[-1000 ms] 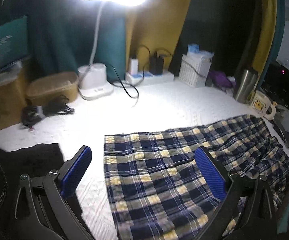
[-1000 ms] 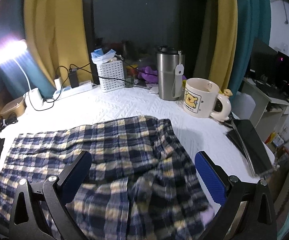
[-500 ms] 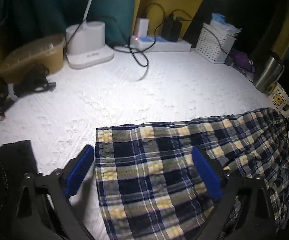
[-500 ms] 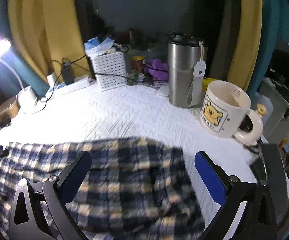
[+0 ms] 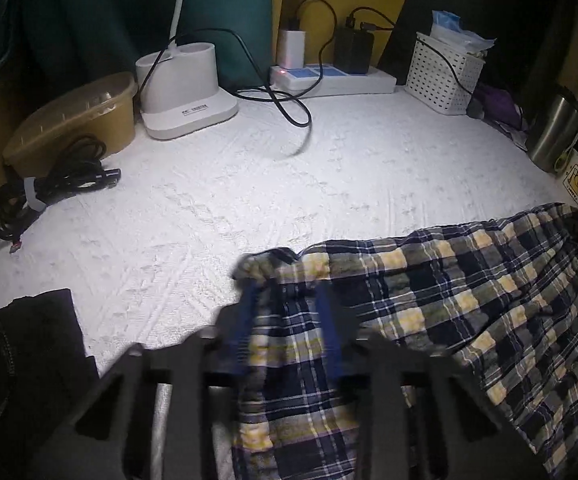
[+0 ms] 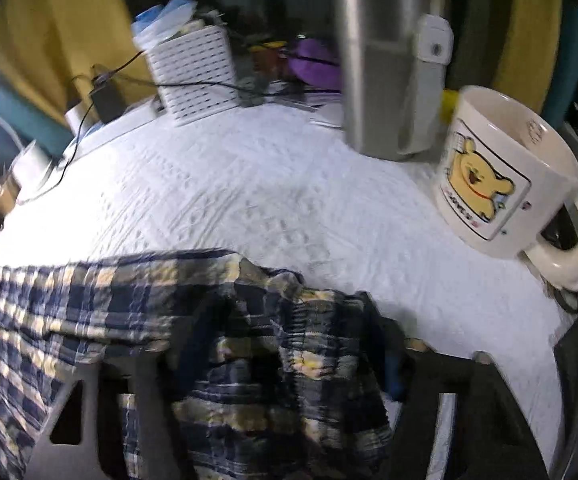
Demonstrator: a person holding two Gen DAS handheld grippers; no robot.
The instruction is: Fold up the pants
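The left gripper (image 5: 289, 312) points steeply down, its black frame filling the bottom of its own view. Its two blue-padded fingers (image 5: 245, 320) stand close together and are closing, with a bunched fold of the plaid pants (image 5: 469, 288) between them, pressed by the pads. The right gripper (image 6: 289, 352) also tilts steeply down. Its jaws are closing too, still fairly wide apart, with a rumpled edge of the pants lying between the fingers; the picture is too blurred to tell whether the pads touch it.
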